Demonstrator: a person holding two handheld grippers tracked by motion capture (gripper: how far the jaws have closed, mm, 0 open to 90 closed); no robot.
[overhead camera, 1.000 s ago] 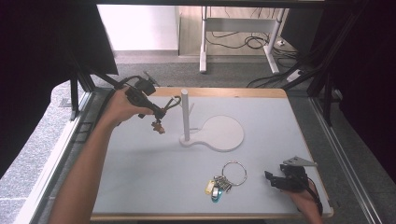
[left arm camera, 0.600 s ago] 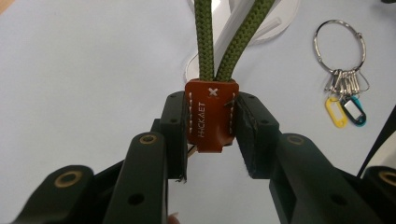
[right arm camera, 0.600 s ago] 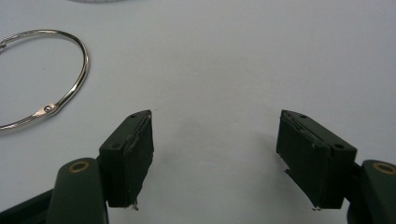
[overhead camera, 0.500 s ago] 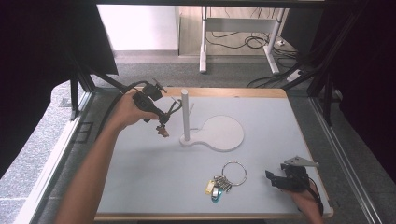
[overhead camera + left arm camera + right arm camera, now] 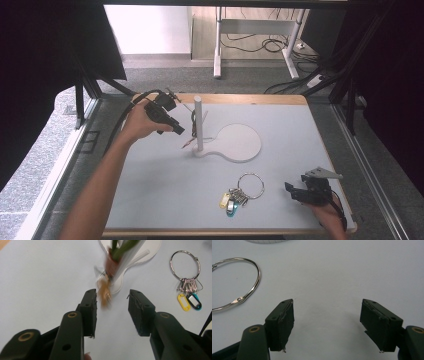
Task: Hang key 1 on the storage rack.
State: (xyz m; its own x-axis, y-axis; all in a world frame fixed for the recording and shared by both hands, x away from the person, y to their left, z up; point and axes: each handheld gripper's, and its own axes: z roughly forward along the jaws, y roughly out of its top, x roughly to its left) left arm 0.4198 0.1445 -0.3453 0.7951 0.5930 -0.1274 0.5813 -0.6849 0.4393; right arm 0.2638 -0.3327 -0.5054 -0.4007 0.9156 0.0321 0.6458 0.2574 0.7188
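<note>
Right tool (image 5: 295, 189) near edge, 4 o'clock on table (image 5: 150, 200), jaws wide apart, empty. Key ring (image 5: 250, 186) with yellow and blue tags at 5 o'clock; no writing legible. Left tool (image 5: 179, 131) at 10 o'clock, jaws just opened, nothing between; small keychain (image 5: 192, 125) hangs on white peg stand (image 5: 198, 125), blurred.

My left gripper (image 5: 176, 129) was black — blocky jaws with brass-ringed screw holes, dark pads (image 5: 91, 311) frayed at their edges, a black cable trailing behind. My right gripper (image 5: 296, 192) matched it — a grey three-cornered plate on top. My forearms were bare, sleeveless.
</note>
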